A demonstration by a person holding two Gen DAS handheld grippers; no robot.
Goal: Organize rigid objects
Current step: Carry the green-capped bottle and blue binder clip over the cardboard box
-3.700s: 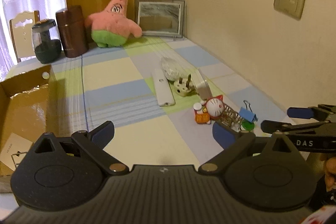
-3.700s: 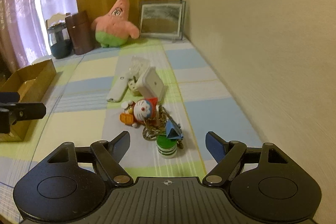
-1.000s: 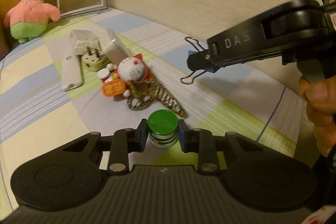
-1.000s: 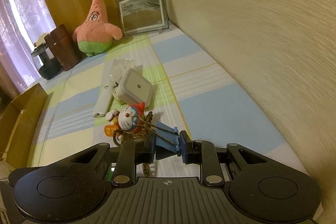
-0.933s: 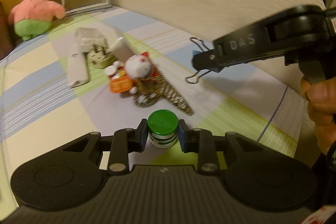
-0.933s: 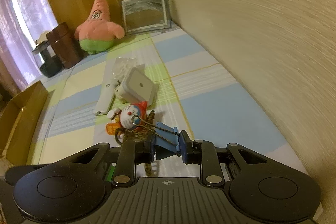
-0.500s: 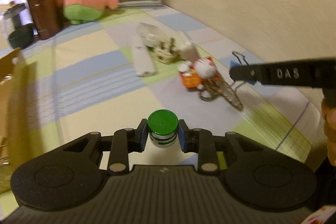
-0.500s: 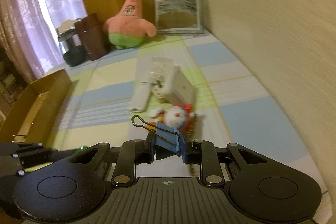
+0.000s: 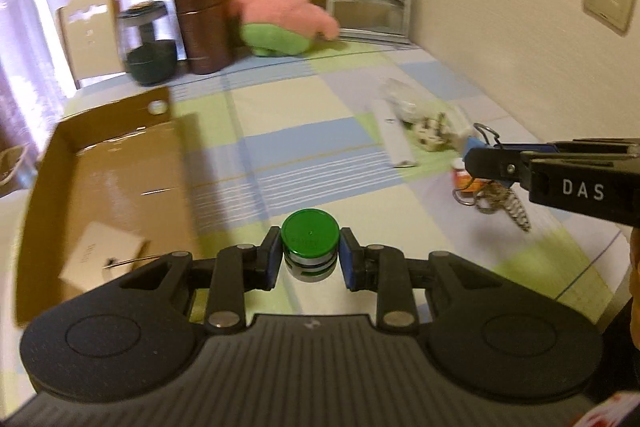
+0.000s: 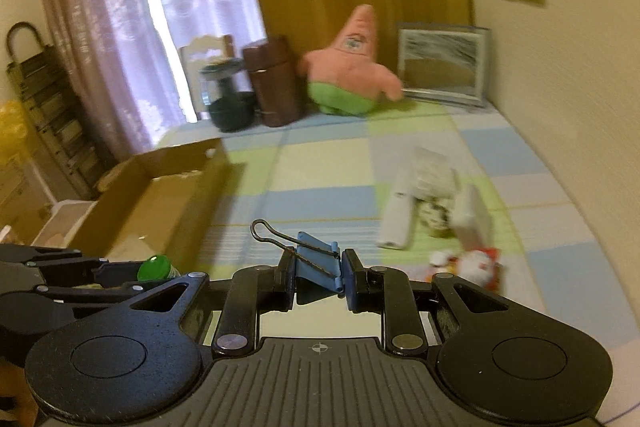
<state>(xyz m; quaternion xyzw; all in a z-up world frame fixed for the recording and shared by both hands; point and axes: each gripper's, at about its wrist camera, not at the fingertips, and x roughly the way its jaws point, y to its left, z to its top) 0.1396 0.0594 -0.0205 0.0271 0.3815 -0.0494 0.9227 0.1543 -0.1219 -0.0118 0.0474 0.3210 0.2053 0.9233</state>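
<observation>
Two grippers up over a table spread with a checked cloth (image 9: 312,131) of blue, green and cream squares. At the far end, against a wooden panel, a pink star-shaped plush (image 9: 286,7) leans beside a framed picture (image 9: 370,7), with a brown canister (image 9: 202,25) and a dark jar (image 9: 150,43) to its left. A chair back (image 9: 90,31) shows behind them, lilac curtains at the window, wall sockets on the cream wall to the right.

An open cardboard box (image 9: 100,163) sits at the table's left side, a small card lying inside it. Over on the right, a loose pile: a white remote (image 9: 394,133), a plug, a clear bag, a small round-headed toy figure (image 10: 474,263) and a spring-like keyring (image 9: 504,201), all blurred.

Left gripper (image 9: 310,259) is clamped on a small green-capped bottle (image 9: 310,245), cap facing up, held clear above the cloth just right of the box's near corner, angled downward. Right gripper (image 10: 318,279) is squeezed onto a blue binder clip (image 10: 318,263), one wire handle sticking up to the left; in the left wrist view it hangs in the air in front of the pile. A bit of the person's hand shows at that view's right edge.
</observation>
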